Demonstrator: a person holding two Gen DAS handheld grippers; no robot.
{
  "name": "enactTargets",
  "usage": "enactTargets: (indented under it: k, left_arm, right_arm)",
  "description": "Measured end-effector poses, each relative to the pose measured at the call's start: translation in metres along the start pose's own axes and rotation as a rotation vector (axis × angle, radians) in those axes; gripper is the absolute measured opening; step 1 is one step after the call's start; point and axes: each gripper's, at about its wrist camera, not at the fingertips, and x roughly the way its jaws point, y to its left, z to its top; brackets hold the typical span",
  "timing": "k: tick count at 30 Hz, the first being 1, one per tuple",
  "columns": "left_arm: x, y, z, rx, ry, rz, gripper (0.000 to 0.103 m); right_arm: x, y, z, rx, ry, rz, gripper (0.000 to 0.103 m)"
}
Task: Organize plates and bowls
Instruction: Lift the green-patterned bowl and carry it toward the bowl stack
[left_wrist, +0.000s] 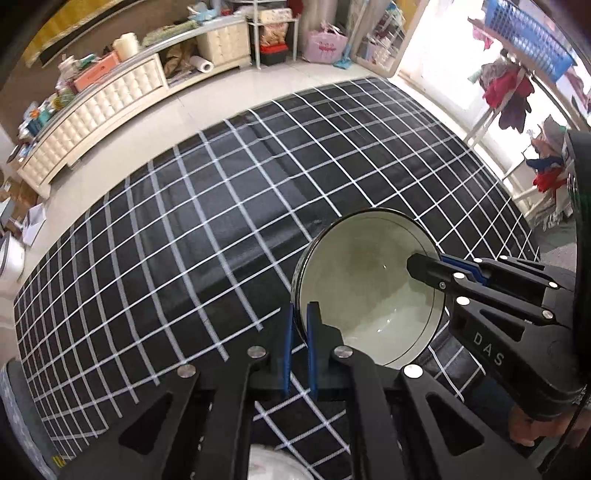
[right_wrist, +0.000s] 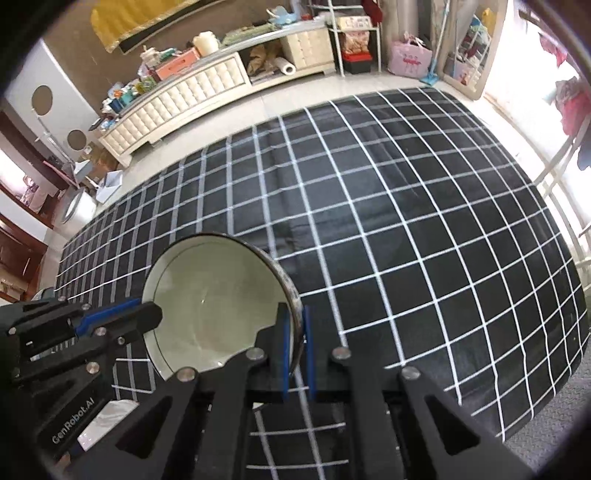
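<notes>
Two tools share one load above a broad surface (left_wrist: 207, 206) draped in black cloth with a white grid. Between them hangs a pale bowl (left_wrist: 365, 280) with a dark rim, tilted so its hollow faces both cameras. The left tool (left_wrist: 300, 343) is clamped on the rim, one blue pad inside the wall and one outside; the right tool (right_wrist: 295, 347) pinches the opposite rim the same way. Below and behind the left tool's fingers, part of a white dish (left_wrist: 277, 465) peeks out, too cropped to identify. The step looks like carrying the bowl to its place; next, both tools should probably lower it level before letting go.
</notes>
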Motion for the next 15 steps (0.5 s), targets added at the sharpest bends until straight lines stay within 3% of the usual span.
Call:
enactTargets:
  k: [15]
  left_arm:
    - [-0.085,0.046,-0.101,-0.103,-0.071,0.061,0.006]
  right_arm:
    - [-0.041,0.082,-0.048,-0.118,-0.016,0.061,0.01]
